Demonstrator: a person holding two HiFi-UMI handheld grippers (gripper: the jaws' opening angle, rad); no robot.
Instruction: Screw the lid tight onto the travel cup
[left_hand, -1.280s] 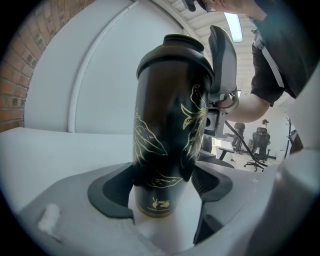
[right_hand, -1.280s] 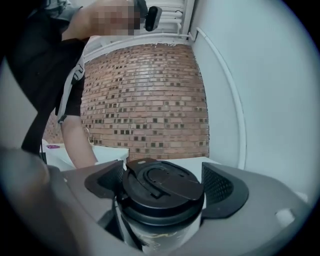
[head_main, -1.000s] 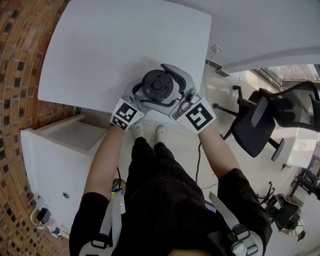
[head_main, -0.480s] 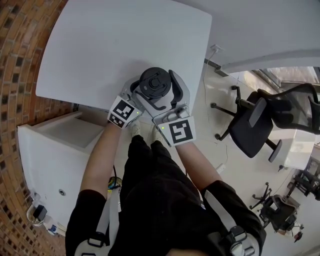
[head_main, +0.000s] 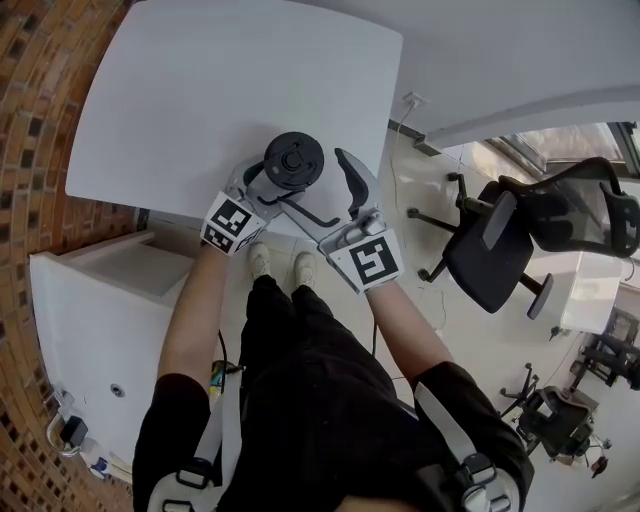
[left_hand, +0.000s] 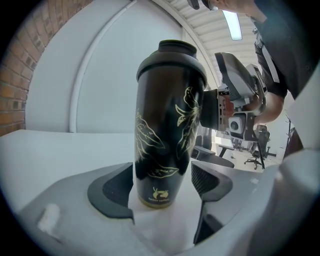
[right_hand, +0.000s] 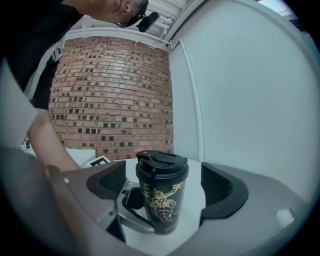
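Steadying a glossy black travel cup (left_hand: 165, 125) at the near edge of the smooth white surface (head_main: 200, 90).
Left tongs (left_hand: 162, 186) clamp its gold-patterned cylindrical base; right tongs (right_hand: 165, 186) gape wide beside it, round lid (right_hand: 161, 161) on top.

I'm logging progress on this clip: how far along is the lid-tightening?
Done: the lid sits level on the travel cup. In hand: left gripper holds the cup's base; right gripper stands open, off the lid. Left: tightness can't be seen, so perhaps another twist.

We see a white desk (head_main: 200, 90) beside a brick wall (head_main: 30, 120), a white cabinet (head_main: 90, 330), pale floor (head_main: 470, 335) and a black office chair (head_main: 490, 262).
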